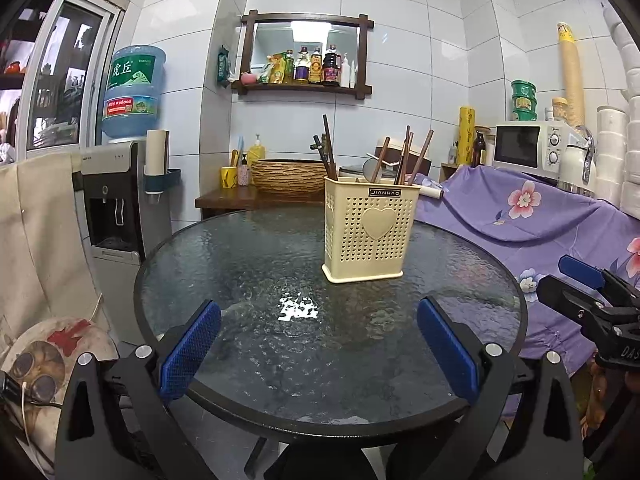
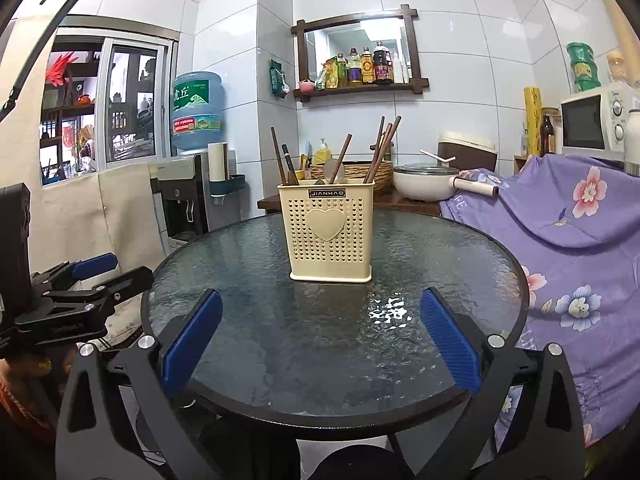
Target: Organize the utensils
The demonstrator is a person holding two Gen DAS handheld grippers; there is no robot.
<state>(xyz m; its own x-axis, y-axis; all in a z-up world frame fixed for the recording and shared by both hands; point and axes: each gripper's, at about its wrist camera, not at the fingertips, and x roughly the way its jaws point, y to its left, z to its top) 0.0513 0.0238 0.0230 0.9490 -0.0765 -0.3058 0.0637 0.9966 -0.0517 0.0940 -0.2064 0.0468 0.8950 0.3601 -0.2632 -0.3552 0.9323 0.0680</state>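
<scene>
Both the left gripper (image 1: 319, 346) and right gripper (image 2: 320, 342) hang empty, jaws spread, short of the holder (image 1: 370, 232). It looks light; a clumsy reach among the chopsticks (image 1: 403, 158) could tip it over.

Water dispenser (image 1: 116, 204) left; microwave (image 1: 528, 146) right; purple floral cloth (image 1: 532, 216) beside glass table (image 1: 248, 256).

One cream utensil holder (image 2: 330, 236) is standing on the round glass tabletop (image 2: 280, 344), toward its far edge. Roughly seven dark chopsticks (image 2: 382, 148) and one spoon (image 2: 332, 170) are sticking up from it, though overlap is making the chopstick count uncertain. Two grippers are showing, left (image 1: 319, 344) and right (image 2: 320, 340).
</scene>
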